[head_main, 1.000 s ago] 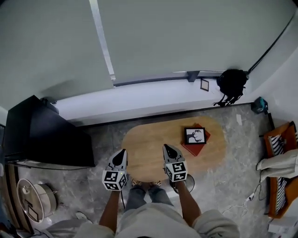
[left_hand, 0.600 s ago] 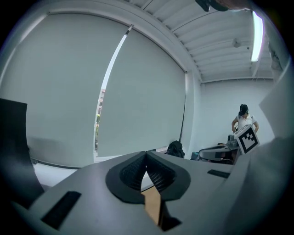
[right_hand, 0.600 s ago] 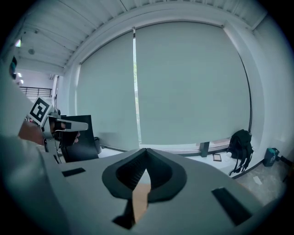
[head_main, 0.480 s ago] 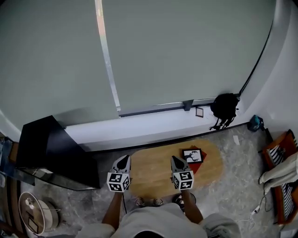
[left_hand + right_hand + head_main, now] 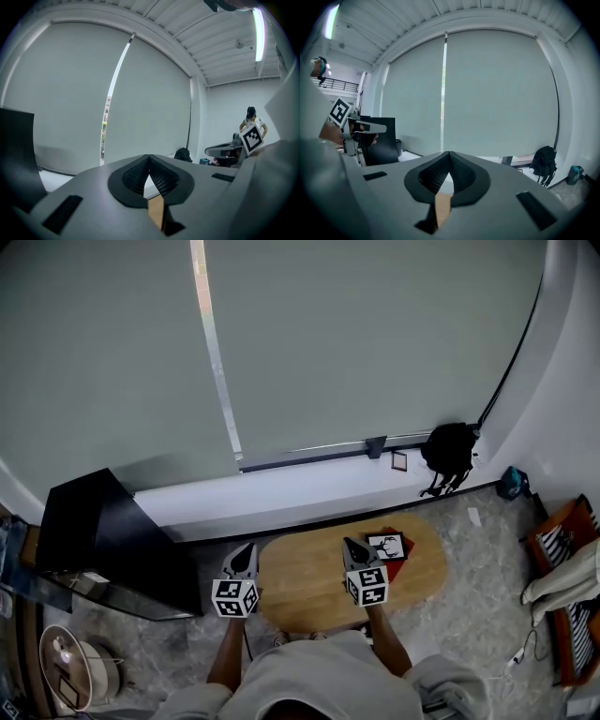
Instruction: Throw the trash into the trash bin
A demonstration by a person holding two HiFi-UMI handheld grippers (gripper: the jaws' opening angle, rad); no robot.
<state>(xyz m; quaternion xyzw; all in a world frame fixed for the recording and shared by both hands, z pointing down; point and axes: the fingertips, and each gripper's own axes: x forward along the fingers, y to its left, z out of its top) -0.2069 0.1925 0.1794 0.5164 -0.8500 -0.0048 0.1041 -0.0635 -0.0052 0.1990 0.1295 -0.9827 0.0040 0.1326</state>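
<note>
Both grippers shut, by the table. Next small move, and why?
Probably lower both toward the oval table and open the jaws. The left gripper and the right gripper are shut on nothing and point at the window blind, so neither gripper view shows anything to pick up.

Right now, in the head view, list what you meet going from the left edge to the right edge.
black cabinet → left gripper → right gripper → black backpack → small teal object → orange furniture
</note>
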